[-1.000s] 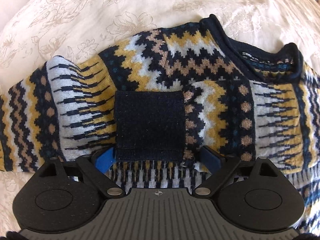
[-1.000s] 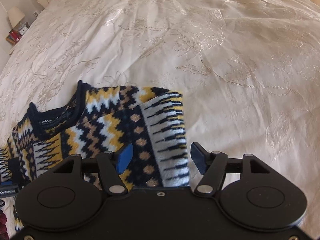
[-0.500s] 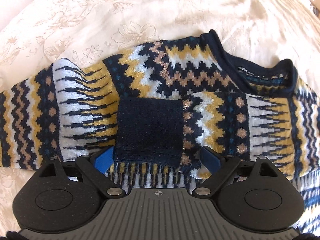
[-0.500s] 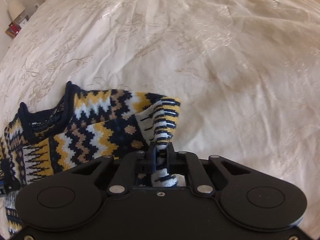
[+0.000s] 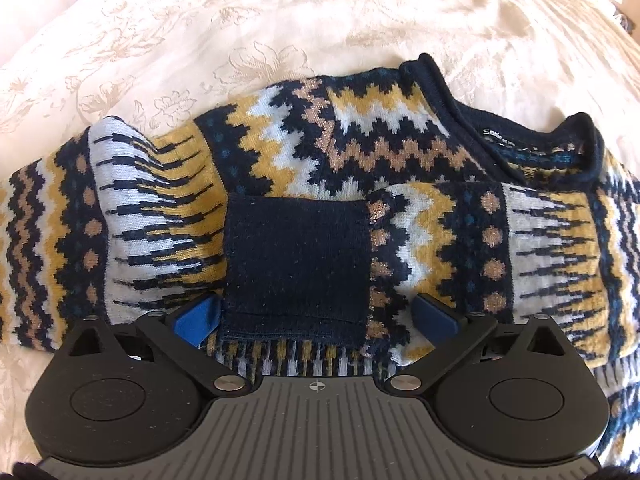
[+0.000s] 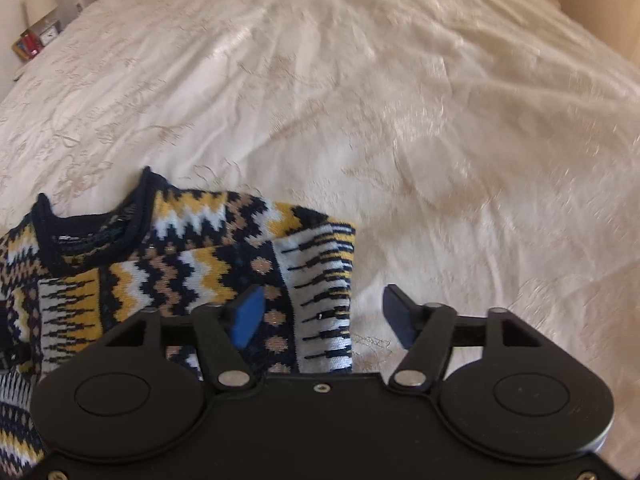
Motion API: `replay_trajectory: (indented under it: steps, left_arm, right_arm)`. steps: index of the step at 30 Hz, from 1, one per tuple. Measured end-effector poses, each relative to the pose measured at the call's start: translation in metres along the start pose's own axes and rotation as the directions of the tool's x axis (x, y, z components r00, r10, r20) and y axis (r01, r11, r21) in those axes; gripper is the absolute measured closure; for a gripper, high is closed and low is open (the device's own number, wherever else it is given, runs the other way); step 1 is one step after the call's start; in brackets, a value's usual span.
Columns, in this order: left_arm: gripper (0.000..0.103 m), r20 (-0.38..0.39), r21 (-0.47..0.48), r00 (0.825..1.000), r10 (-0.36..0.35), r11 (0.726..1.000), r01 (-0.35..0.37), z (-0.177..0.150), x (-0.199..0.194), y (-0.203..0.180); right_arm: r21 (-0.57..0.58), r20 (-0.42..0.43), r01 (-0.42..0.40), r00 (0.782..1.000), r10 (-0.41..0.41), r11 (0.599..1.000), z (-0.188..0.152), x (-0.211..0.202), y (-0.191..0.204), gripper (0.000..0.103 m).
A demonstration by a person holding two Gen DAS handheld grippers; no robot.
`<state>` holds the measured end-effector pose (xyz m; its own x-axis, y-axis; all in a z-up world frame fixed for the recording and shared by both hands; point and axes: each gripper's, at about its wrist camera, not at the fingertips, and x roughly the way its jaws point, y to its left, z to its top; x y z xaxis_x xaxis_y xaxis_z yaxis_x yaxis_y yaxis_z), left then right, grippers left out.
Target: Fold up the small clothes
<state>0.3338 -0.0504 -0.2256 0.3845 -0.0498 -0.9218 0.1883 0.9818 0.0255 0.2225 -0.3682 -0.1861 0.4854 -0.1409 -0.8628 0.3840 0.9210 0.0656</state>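
Releasing the knit, my right gripper (image 6: pixel 322 314) stands with fingers apart again, where half a second ago it pinched the folded side edge; that fold now lies laid on the sweater (image 5: pixel 320 184), spread on the cream bedspread (image 6: pixel 360 100); my left gripper (image 5: pixel 316 314) hangs spread wide astride the navy cuff (image 5: pixel 296 268), holding nothing; I judge the next fold remains.

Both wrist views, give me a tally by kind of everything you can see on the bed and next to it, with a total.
Patterned sweater: 1
Cream bedspread: 1
Grippers, left gripper and right gripper, both open: 2
Bedside lamp: 1
Small items beside the lamp: too small to count
Total: 5
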Motion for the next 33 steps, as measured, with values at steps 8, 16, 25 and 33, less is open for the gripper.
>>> replay_trajectory:
  steps: [8, 16, 25, 33]
  left_arm:
    - [0.018, 0.031, -0.038, 0.996, -0.087, 0.995, 0.088, -0.009, -0.027, 0.022]
    - [0.017, 0.075, -0.131, 0.993, -0.094, 0.986, 0.103, -0.045, -0.077, 0.092]
    - [0.017, 0.073, -0.324, 0.997, 0.036, 0.946, -0.01, -0.067, -0.108, 0.206]
    - [0.017, 0.1, -0.505, 0.99, 0.098, 0.862, -0.034, -0.075, -0.11, 0.284]
  right_arm:
    - [-0.012, 0.27, -0.022, 0.963, 0.025, 1.0, 0.0, -0.08, 0.035, 0.001]
    - [-0.002, 0.162, -0.183, 0.97, 0.181, 0.983, -0.005, -0.084, 0.073, 0.001]
    - [-0.073, 0.179, -0.171, 0.967, 0.181, 0.983, -0.019, -0.101, 0.126, 0.001]
    - [-0.117, 0.084, -0.24, 0.964, 0.251, 0.964, -0.036, -0.101, 0.164, 0.001]
